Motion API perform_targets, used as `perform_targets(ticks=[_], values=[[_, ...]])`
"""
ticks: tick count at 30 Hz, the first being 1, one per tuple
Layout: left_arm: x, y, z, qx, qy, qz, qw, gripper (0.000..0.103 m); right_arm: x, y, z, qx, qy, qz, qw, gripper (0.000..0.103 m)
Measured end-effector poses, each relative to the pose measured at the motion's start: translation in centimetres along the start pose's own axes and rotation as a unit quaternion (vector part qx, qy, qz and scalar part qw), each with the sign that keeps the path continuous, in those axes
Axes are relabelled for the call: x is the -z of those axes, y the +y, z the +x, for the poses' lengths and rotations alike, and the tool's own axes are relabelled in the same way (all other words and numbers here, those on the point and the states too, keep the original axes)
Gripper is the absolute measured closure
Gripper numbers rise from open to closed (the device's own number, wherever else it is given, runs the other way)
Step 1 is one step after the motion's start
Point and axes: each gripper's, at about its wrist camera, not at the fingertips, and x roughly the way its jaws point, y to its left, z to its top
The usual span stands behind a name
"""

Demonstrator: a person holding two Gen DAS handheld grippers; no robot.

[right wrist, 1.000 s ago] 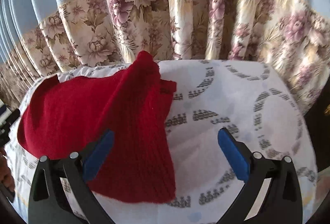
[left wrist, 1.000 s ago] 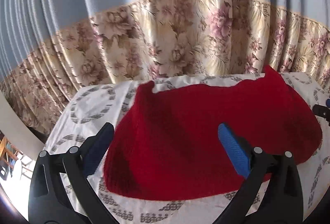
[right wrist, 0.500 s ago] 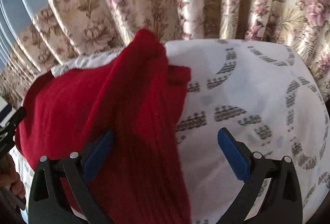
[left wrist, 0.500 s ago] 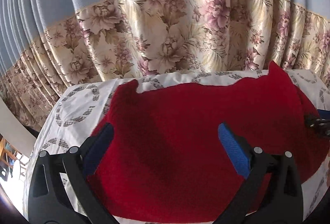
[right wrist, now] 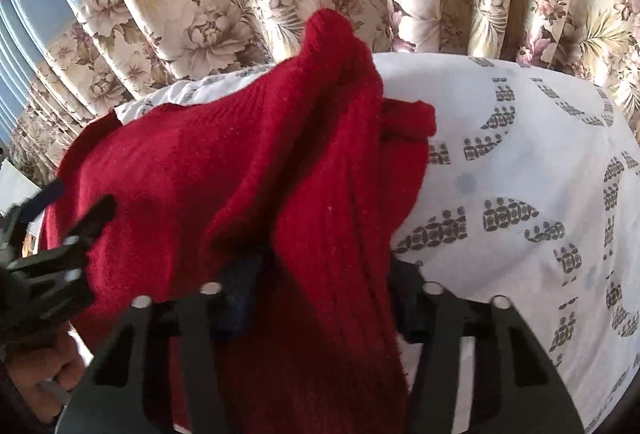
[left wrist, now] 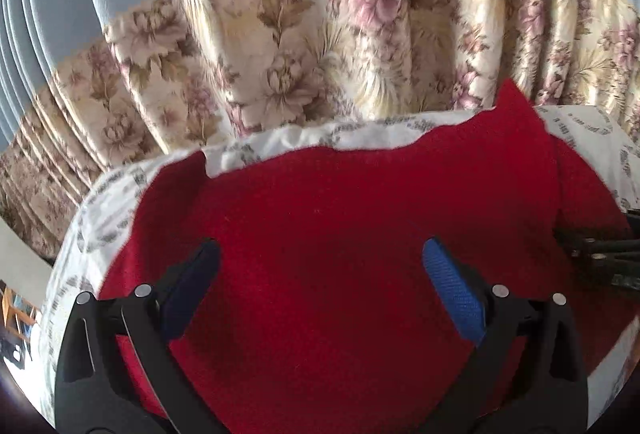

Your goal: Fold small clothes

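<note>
A red knitted garment (left wrist: 340, 218) lies on a white patterned sheet (left wrist: 288, 140), with a raised fold on its right side. My left gripper (left wrist: 320, 274) is open low over the garment's near left part, with its blue pads apart. In the right wrist view my right gripper (right wrist: 324, 282) is shut on the garment's (right wrist: 224, 162) right edge, and red cloth bunches between and over the jaws. The left gripper (right wrist: 52, 254) shows at the left edge of that view, and the right gripper (left wrist: 600, 254) shows at the right edge of the left wrist view.
A floral curtain (left wrist: 320, 46) hangs close behind the covered surface (right wrist: 520, 154). Bare sheet lies right of the garment in the right wrist view. The surface's left edge drops off near the left gripper (left wrist: 60, 274).
Both grippers moved forward and down onto the garment. The right gripper closed on the garment's right edge; it was open before. The left gripper stayed open.
</note>
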Motion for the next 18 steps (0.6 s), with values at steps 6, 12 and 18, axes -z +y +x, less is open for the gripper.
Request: perform_targets(ticks=[6,12,18], values=[[1.1,-1.0,2.3,-0.018,0.022,0.016,0.9995,0.003,-0.5,0.4,-1.9,-0.022,-0.027,0.001,0.999,0.072],[0.9,-0.9,2.1,-0.018,0.013,0.021,0.9995,0.003,-2.2,2.6,-5.3,-0.056,-0.053,0.003,0.997,0.072],[-0.6,2.7,-1.4,-0.027,-0.026,0.011,0.9992,0.003,-3.6,7.0,-7.8,-0.069,-0.067,-0.01,0.995,0.072]])
